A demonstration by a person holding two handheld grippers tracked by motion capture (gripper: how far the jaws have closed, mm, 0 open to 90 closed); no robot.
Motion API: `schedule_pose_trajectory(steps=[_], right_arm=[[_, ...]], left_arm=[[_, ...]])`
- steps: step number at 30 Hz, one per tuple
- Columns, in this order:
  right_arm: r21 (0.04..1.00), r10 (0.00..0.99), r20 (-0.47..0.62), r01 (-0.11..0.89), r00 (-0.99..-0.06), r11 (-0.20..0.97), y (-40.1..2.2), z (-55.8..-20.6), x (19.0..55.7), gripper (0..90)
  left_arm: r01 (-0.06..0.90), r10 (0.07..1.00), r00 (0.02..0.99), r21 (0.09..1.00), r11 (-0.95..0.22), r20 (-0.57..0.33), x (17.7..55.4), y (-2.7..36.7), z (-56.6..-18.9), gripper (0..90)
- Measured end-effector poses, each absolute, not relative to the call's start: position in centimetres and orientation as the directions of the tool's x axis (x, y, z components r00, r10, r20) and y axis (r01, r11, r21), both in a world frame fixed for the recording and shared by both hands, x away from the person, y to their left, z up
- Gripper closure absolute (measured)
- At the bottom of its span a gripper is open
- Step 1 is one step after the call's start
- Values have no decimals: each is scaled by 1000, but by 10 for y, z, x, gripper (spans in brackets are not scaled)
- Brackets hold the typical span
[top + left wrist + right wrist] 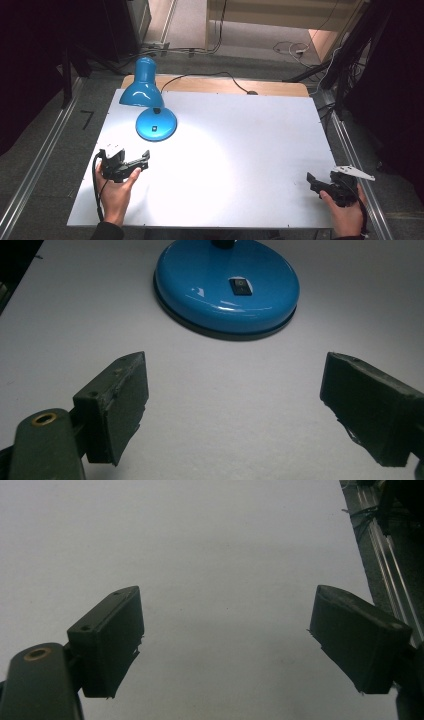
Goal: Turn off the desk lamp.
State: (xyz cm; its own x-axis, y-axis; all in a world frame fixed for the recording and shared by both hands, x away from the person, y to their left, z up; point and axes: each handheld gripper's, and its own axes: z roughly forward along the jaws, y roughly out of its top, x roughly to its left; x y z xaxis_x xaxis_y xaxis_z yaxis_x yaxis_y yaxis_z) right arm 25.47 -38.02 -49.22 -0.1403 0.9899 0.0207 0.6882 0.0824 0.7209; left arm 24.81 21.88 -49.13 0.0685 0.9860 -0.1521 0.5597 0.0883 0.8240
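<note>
While the lamp [150, 100] stands lit, left gripper [235, 405] gapes near its base.

A blue lamp [150, 102] stands on the far left part of the white table [240, 150], and its light makes a bright patch on the table. The left gripper [142, 161] sits in a hand just in front of the lamp's round base. The right gripper [314, 181] rests far off, near the table's right edge.
</note>
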Motion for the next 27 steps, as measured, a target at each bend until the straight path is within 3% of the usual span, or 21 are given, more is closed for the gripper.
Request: schedule_pose_trajectory(steps=[12, 27], right_arm=[[713, 989, 67, 699, -135, 47, -383, -494, 257, 126], [726, 989, 38, 684, -146, 73, -377, -491, 255, 126]], left_arm=[[567, 988, 53, 818, 91, -146, 259, 219, -493, 144], [543, 991, 40, 835, 83, -125, 269, 216, -490, 214]])
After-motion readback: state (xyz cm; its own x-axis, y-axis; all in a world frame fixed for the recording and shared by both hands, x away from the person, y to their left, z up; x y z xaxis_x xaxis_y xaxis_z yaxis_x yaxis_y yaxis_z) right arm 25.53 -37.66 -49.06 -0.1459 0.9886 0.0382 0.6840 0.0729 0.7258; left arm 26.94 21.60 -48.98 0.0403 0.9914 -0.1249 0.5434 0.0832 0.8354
